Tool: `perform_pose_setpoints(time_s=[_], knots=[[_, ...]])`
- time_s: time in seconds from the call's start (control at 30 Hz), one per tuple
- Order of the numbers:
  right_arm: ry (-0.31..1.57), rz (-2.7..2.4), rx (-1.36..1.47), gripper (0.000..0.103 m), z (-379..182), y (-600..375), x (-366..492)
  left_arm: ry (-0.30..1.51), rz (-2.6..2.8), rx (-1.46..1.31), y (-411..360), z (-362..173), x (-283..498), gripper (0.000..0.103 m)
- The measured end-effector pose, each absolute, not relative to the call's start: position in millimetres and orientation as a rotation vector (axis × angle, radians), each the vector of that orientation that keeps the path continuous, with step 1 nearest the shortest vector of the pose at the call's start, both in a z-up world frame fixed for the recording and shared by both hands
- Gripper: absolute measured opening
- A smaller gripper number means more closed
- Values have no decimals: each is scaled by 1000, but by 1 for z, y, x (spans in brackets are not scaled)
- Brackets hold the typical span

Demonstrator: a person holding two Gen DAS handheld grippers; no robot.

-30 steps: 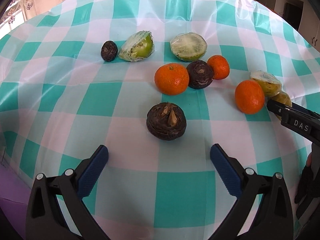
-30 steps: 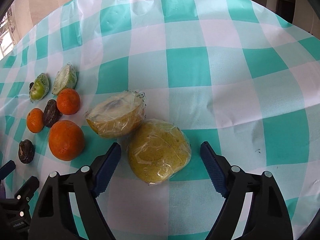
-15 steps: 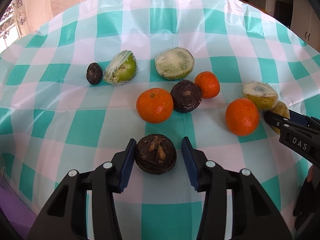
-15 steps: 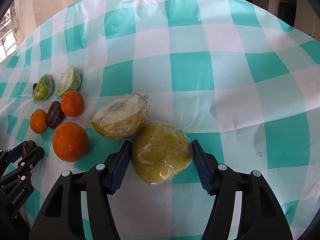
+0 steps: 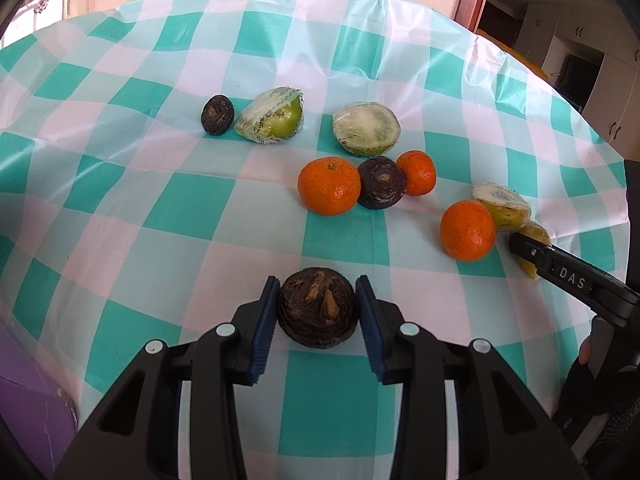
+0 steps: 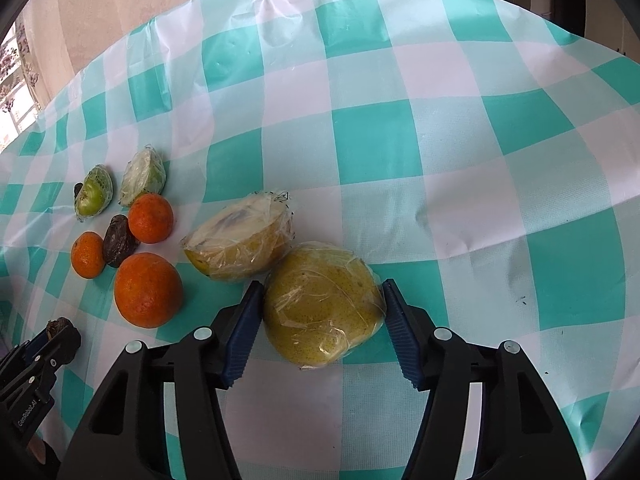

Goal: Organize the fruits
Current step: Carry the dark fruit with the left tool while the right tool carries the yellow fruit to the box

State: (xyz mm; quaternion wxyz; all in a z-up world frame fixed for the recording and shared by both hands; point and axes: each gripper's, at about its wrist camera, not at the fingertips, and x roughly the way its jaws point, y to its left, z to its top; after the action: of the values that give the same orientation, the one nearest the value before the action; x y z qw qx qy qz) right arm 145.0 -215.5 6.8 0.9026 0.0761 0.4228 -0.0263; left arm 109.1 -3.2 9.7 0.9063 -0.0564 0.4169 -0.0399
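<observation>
My left gripper is shut on a dark brown round fruit, held just above the checked cloth. My right gripper is shut on a plastic-wrapped yellow pear half. A second wrapped yellow half lies touching it at the upper left. Three oranges, another dark fruit between two of them, two wrapped green halves and a small dark fruit lie further back on the cloth.
The table carries a teal and white checked plastic cloth. Its near left edge drops to a purple surface. The right gripper's arm shows at the right of the left wrist view. A wall and a doorway stand behind the table.
Both grippers closed from wide open: the left onto the dark brown fruit, the right onto the wrapped yellow half. The left view now sits higher, with the fruit raised.
</observation>
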Motion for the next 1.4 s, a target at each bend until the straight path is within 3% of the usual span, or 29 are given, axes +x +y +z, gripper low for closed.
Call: perform_pose_setpoints(time_s=[0.43,1.07,1.4], knots=[[818,45,341,59,10,-217,72,847,-118,-206,16,11,51,39],[835,200,257,59,12,-160,4,814,-187,-191,34,14,-29,39],[841,308,265,59,11,-137,-25,709,-183,-191,47,23,-73,39]])
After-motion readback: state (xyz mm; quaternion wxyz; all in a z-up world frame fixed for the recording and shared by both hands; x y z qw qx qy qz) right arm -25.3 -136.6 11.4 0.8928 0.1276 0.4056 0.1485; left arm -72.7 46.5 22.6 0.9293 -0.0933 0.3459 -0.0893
